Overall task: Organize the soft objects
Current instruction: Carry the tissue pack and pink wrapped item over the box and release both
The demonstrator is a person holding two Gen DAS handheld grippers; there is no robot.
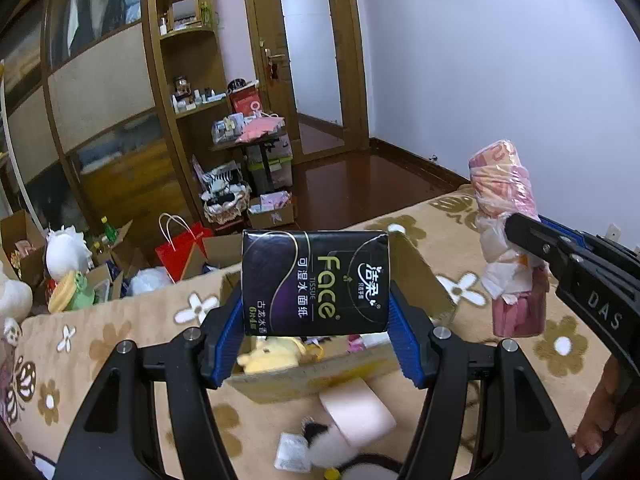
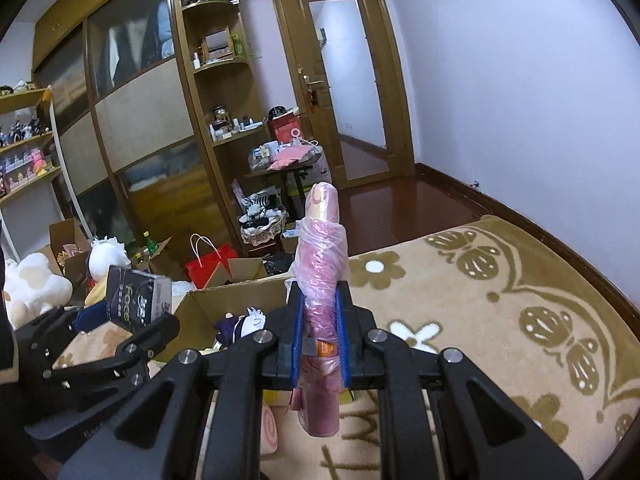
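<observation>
My left gripper [image 1: 316, 320] is shut on a black tissue pack [image 1: 315, 283] marked "Face", held above an open cardboard box [image 1: 416, 268] on the flowered bed cover. In the right wrist view the same tissue pack [image 2: 136, 296] shows at the left in the left gripper [image 2: 112, 320]. My right gripper [image 2: 320, 336] is shut on a pink roll wrapped in clear plastic [image 2: 322, 272], standing upright. That pink roll [image 1: 506, 216] shows at the right of the left wrist view. A yellow plush [image 1: 272, 354] and a purple-and-white plush [image 2: 244, 326] lie inside the box.
On the bed cover [image 2: 480, 300] near me lie a pale pink paper roll [image 1: 358, 414] and a black-and-white plush [image 1: 332, 446]. Beyond the bed's edge stand a red paper bag [image 1: 180, 246], white plush toys [image 1: 66, 252], open boxes and a wardrobe [image 1: 104, 120]. A person's hand [image 1: 604, 412] shows at the right.
</observation>
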